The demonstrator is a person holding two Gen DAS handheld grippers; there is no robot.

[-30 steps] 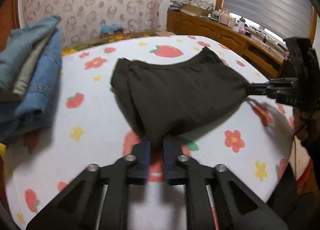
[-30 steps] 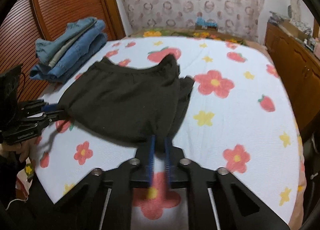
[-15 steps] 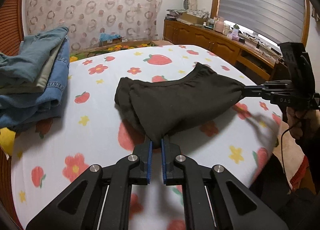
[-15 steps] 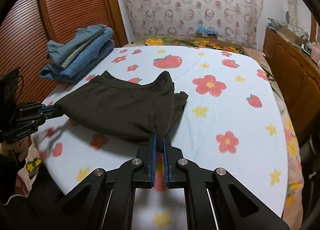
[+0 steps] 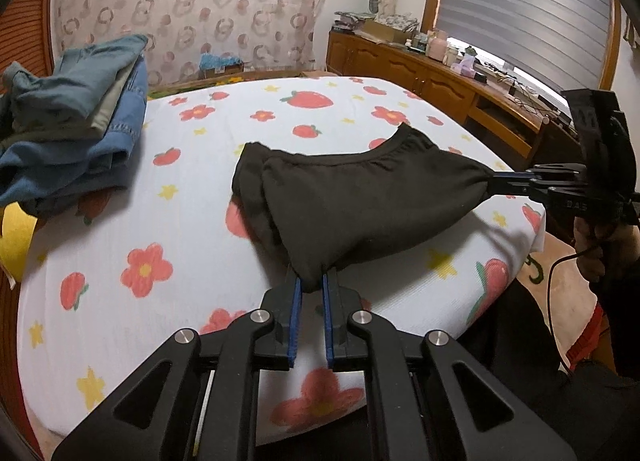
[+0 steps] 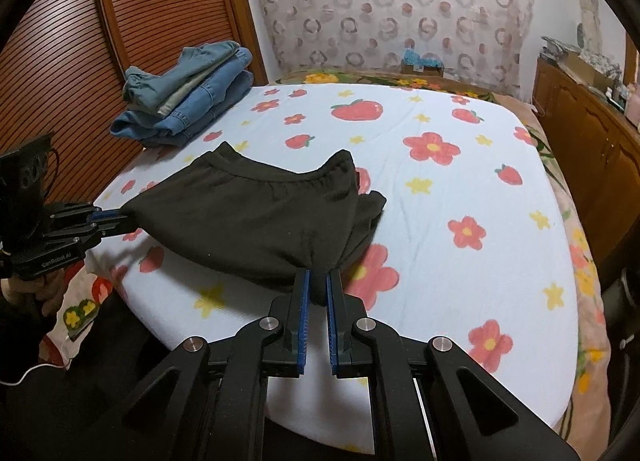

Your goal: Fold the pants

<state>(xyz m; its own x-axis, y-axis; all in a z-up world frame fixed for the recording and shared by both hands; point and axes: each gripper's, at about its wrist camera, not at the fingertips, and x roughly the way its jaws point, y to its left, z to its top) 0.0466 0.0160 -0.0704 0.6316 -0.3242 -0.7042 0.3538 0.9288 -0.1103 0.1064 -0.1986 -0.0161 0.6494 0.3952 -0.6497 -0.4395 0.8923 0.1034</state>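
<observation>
Dark olive knit pants, already doubled over, have been drawn toward the near edge of the white bed cover printed with red flowers and strawberries compared with a second ago, their near hem lifted and stretched taut, which I judge readies a further fold. Left tool pinches the near left corner, its jaws easing apart slightly. Right tool is clamped on the near right corner. A stack of folded blue denim lies far left.

Soft indoor light, faint shadows, sharp focus, fisheye-bent dark corners
</observation>
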